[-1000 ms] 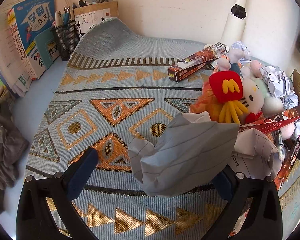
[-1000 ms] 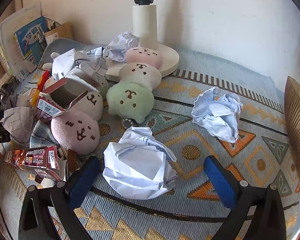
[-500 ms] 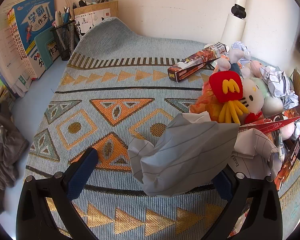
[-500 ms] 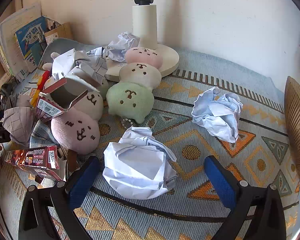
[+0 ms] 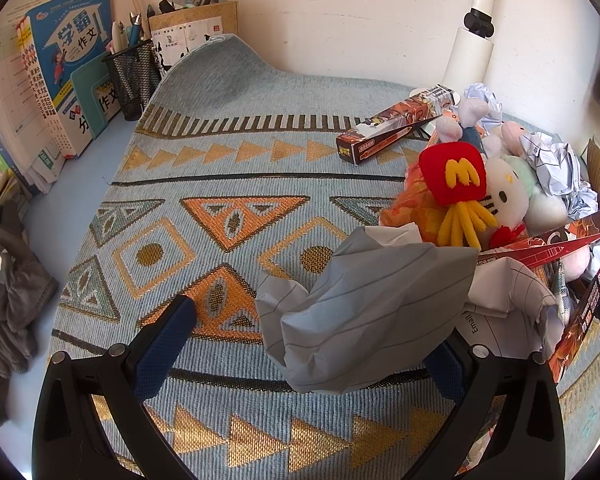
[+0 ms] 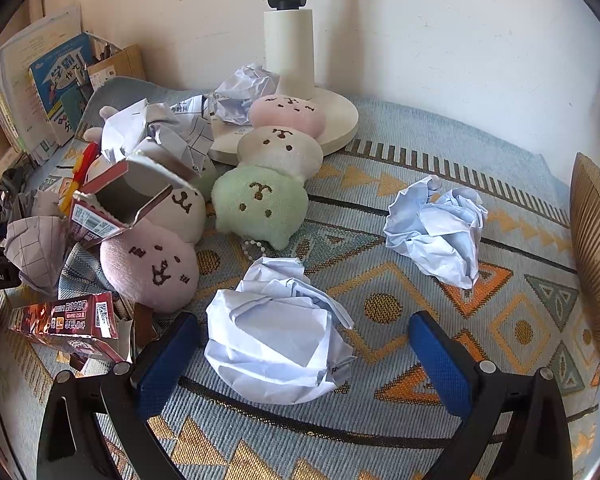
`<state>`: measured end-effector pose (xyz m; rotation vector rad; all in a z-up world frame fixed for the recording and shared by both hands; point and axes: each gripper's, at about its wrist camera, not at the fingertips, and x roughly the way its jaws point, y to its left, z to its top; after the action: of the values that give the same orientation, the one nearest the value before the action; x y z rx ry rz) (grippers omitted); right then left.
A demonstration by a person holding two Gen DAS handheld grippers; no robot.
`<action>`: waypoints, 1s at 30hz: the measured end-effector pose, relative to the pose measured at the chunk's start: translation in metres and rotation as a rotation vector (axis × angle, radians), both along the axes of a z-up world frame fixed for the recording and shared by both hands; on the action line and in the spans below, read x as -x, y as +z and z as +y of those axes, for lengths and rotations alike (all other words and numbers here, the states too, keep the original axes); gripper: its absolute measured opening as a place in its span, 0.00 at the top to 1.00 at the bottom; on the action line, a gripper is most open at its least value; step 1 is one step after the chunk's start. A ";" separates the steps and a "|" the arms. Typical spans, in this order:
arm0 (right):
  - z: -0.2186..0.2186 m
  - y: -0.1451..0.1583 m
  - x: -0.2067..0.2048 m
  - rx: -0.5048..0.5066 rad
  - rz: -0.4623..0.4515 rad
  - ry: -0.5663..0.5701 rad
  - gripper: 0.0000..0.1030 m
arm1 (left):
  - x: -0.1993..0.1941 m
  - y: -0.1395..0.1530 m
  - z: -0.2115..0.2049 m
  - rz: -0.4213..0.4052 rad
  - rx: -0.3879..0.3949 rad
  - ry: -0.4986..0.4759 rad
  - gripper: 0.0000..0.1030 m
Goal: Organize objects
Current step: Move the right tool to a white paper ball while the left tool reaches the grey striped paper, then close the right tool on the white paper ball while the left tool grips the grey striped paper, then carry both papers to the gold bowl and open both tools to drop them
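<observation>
Crumpled white paper ball [image 6: 276, 332] on patterned mat mid-desk — dead ahead between right gripper [image 6: 304, 356] jaws, spread wide, empty. Left gripper [image 5: 312, 344] also agape — grey lined sheet [image 5: 364, 312] against its rt finger.

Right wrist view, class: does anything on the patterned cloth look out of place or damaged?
Yes. Crumpled paper balls litter the cloth, another rests on the lamp base, and a torn-open carton lies tipped against the plush toys. It looks like rubbish mixed with keepsakes.

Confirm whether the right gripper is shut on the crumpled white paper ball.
No: the right gripper stands open around the crumpled white paper ball.
</observation>
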<state>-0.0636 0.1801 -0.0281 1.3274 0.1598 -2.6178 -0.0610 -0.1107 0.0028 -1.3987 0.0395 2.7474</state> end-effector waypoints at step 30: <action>0.047 0.059 -0.049 0.262 0.252 -0.068 0.50 | -0.039 0.066 0.003 0.211 -0.149 0.151 0.52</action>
<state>-0.0150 0.2271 0.0313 0.9327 -0.1889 -2.7385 -0.0223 -0.1082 0.0692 -1.1143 -0.2662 2.9377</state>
